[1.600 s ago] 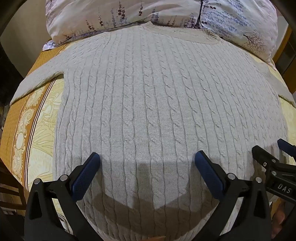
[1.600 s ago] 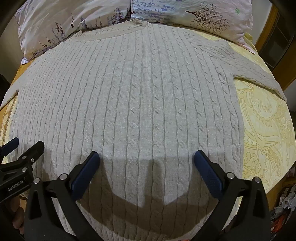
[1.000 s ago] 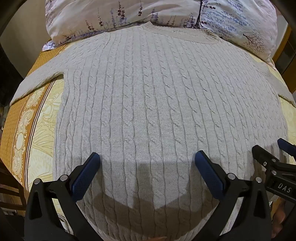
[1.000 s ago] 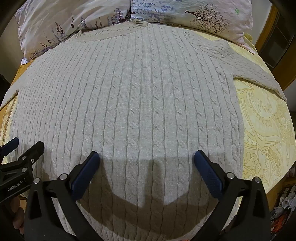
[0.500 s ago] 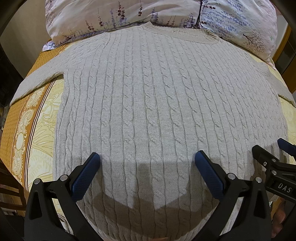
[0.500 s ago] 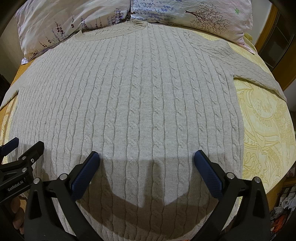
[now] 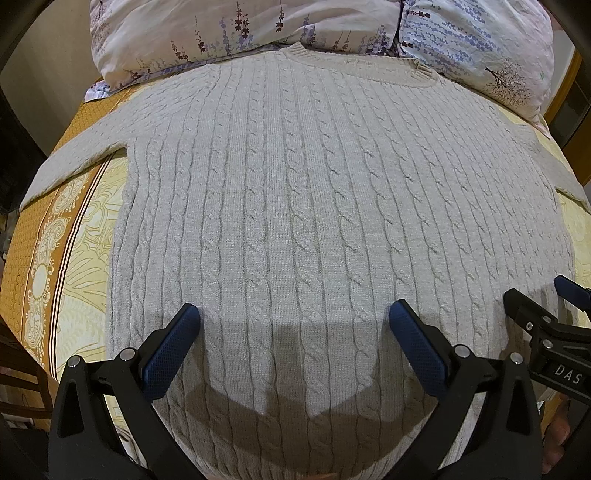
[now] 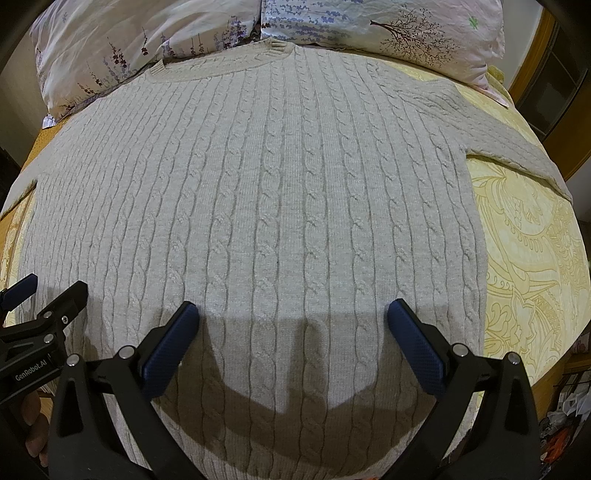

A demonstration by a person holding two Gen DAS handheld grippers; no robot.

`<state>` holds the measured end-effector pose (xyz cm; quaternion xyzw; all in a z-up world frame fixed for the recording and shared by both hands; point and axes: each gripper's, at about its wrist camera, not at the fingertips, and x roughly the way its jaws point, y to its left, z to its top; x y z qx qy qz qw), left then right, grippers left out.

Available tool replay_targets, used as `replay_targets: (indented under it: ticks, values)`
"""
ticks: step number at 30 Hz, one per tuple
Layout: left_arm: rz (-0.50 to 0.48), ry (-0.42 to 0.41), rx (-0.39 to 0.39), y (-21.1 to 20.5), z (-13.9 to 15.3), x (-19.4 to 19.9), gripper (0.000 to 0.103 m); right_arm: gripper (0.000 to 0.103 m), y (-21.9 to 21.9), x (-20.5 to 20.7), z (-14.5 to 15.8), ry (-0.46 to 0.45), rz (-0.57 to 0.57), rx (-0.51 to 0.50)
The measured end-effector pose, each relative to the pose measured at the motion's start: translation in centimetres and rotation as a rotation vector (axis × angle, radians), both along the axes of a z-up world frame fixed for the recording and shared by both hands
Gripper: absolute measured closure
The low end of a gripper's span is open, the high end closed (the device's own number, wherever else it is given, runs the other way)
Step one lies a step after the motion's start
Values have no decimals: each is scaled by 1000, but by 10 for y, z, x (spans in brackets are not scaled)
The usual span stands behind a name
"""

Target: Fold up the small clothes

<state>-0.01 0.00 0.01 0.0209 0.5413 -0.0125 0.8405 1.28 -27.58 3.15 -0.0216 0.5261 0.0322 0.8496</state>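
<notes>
A light grey cable-knit sweater (image 7: 314, 206) lies flat and spread out on the bed, neck toward the pillows; it also shows in the right wrist view (image 8: 266, 206). Its left sleeve (image 7: 77, 158) and right sleeve (image 8: 517, 144) stretch out sideways. My left gripper (image 7: 293, 317) is open and empty, hovering above the sweater's lower left part. My right gripper (image 8: 291, 317) is open and empty above the lower right part. Each gripper shows at the edge of the other's view: the right one (image 7: 539, 314) and the left one (image 8: 40, 295).
Two floral pillows (image 7: 240, 33) (image 8: 388, 29) lie at the head of the bed, just past the sweater's neck. A yellow and orange patterned bedspread (image 8: 528, 258) (image 7: 48, 258) covers the bed. Clutter sits on the floor at the lower right (image 8: 565, 424).
</notes>
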Motion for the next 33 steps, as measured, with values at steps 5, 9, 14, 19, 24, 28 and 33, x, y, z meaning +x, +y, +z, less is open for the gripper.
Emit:
replay_targets:
  ticks: [5, 9, 14, 19, 24, 28, 33]
  values:
    - [0, 0, 0, 0, 0, 0, 1, 2, 0, 0, 0, 0, 0, 0]
    - [0, 0, 0, 0, 0, 0, 1, 2, 0, 0, 0, 0, 0, 0]
    - [0, 1, 0, 0, 0, 0, 1, 2, 0, 0, 0, -1, 0, 0]
    - [0, 1, 0, 0, 0, 0, 1, 2, 0, 0, 0, -2, -1, 1]
    - [0, 1, 0, 0, 0, 0, 1, 2, 0, -2, 1, -7, -3, 3]
    - [0, 1, 0, 0, 0, 0, 1, 2, -1, -1, 1, -12, -6, 3]
    - [0, 2, 0, 0, 0, 0, 1, 2, 0, -1, 1, -12, -5, 3]
